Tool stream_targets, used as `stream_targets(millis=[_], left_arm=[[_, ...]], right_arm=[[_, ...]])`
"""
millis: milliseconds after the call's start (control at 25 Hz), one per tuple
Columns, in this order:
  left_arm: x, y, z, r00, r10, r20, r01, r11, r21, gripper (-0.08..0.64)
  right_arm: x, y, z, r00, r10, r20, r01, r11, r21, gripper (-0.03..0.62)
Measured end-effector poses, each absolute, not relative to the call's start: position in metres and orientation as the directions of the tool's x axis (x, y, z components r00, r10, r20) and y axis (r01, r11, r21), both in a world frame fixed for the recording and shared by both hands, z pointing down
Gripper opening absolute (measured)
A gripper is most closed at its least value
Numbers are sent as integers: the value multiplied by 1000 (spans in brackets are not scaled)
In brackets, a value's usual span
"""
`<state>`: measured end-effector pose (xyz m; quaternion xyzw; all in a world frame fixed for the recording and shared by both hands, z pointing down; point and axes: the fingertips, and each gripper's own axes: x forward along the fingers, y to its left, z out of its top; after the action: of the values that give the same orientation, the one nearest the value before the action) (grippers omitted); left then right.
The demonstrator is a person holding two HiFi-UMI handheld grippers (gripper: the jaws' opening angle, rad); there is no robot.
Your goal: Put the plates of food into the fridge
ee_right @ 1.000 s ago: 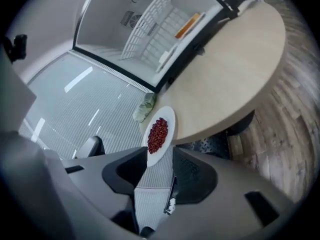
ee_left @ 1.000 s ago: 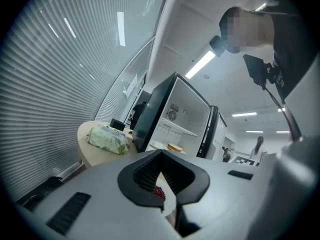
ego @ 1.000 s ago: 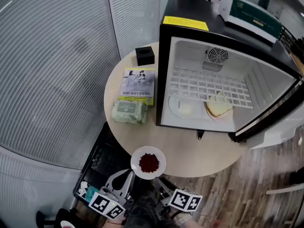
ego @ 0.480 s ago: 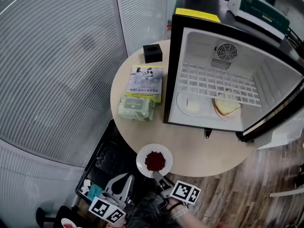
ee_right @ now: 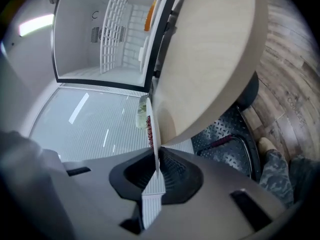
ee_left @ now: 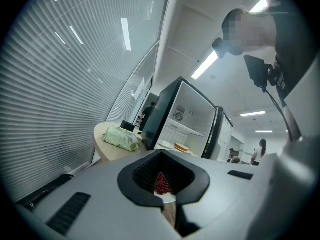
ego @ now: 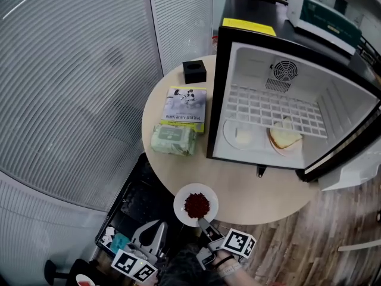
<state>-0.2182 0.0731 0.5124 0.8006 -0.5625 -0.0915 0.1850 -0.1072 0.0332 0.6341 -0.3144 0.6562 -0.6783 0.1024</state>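
Note:
A white plate of red food [ego: 196, 205] sits at the near edge of the round table [ego: 262, 189]. My right gripper [ego: 205, 224] has just been closing and is shut on the plate's near rim; in the right gripper view that rim [ee_right: 152, 134] stands edge-on between the jaws. My left gripper [ego: 152, 233] hangs below the table edge, left of the plate, shut and empty. Through the narrow slit of its jaws, the left gripper view shows the red food [ee_left: 161, 183]. The open fridge [ego: 280, 106] holds a pale plate [ego: 241, 136] and a sandwich plate [ego: 284, 139] on its floor.
On the table left of the fridge lie a black box [ego: 194, 71], a booklet [ego: 187, 107] and a green wipes pack [ego: 172, 139]. The fridge door [ego: 348, 145] swings out to the right. A black crate [ego: 132, 201] stands under the table's near left side.
The right gripper has come up to the plate's near rim and closed on it. The plate still rests at the table edge. The left gripper has barely shifted.

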Motion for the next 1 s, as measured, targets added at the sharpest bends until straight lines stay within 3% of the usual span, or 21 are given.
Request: stream_targets(millis=[480, 1000], left_arm=[[-190, 33, 470, 401, -916, 13, -858, -371, 355, 5], [-149, -46, 413, 485, -871, -85, -812, -484, 327, 5]], right_arm=[[-58, 24, 550, -760, -628, 169, -190, -35, -981, 17], [-23, -21, 466, -723, -681, 119, -158, -5, -987, 18]])
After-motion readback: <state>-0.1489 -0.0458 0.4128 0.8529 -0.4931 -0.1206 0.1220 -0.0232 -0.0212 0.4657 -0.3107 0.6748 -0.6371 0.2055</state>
